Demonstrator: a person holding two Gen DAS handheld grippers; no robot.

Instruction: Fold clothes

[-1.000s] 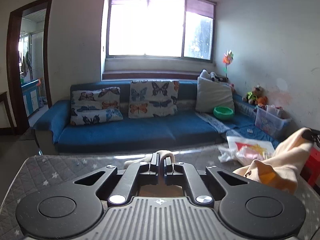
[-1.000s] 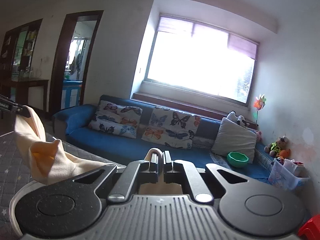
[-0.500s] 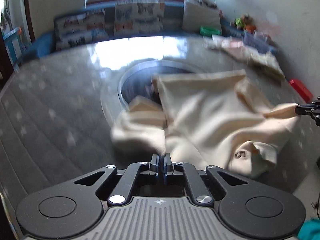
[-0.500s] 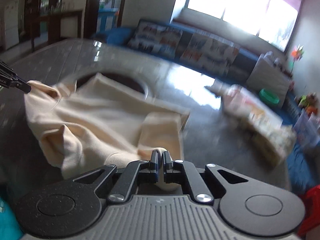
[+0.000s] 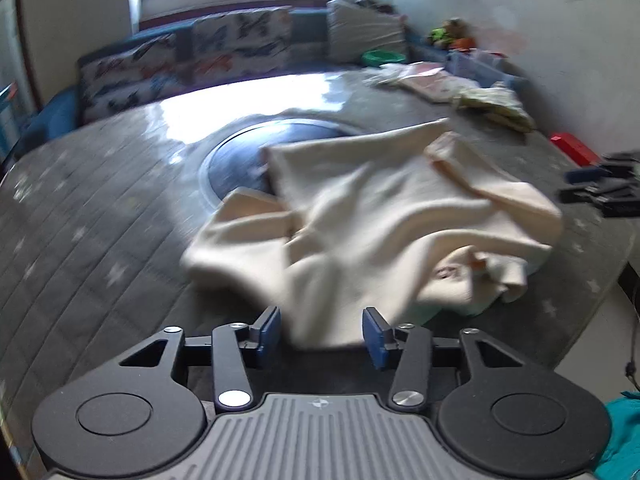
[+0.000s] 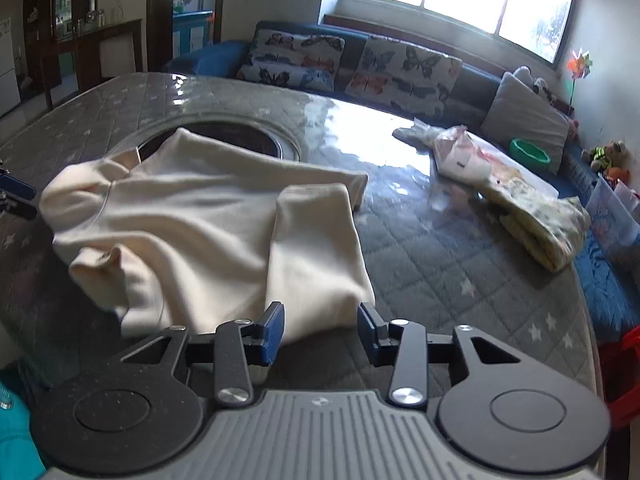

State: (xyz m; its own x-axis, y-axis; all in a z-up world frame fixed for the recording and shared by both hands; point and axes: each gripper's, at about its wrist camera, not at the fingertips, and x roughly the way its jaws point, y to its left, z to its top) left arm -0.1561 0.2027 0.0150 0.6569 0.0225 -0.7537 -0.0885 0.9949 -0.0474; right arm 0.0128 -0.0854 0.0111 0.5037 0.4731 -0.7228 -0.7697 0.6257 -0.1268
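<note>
We hold both grippers spread wide and gripping nothing: the left gripper (image 5: 322,330) and right gripper (image 6: 320,326) sit at the near hem of the cream garment (image 6: 208,220), which lies rumpled on the quilted table (image 6: 440,264), likely ready for flattening.

Left wrist view is smeared by motion blur; the cream garment (image 5: 372,232) shows soft edges, its folds hard to trace; its near hem is hidden behind the left hand-held gripper (image 5: 322,332); the small mark by its collar is too blurred to read. The right hand-held gripper (image 5: 600,190) sits at the frame's right edge, blurred and partly cut off; the dark round inset (image 6: 236,136) in the desk (image 6: 440,260) is half covered by cloth; a teal thing (image 6: 16,440) at bottom left is cut off, unidentifiable.
</note>
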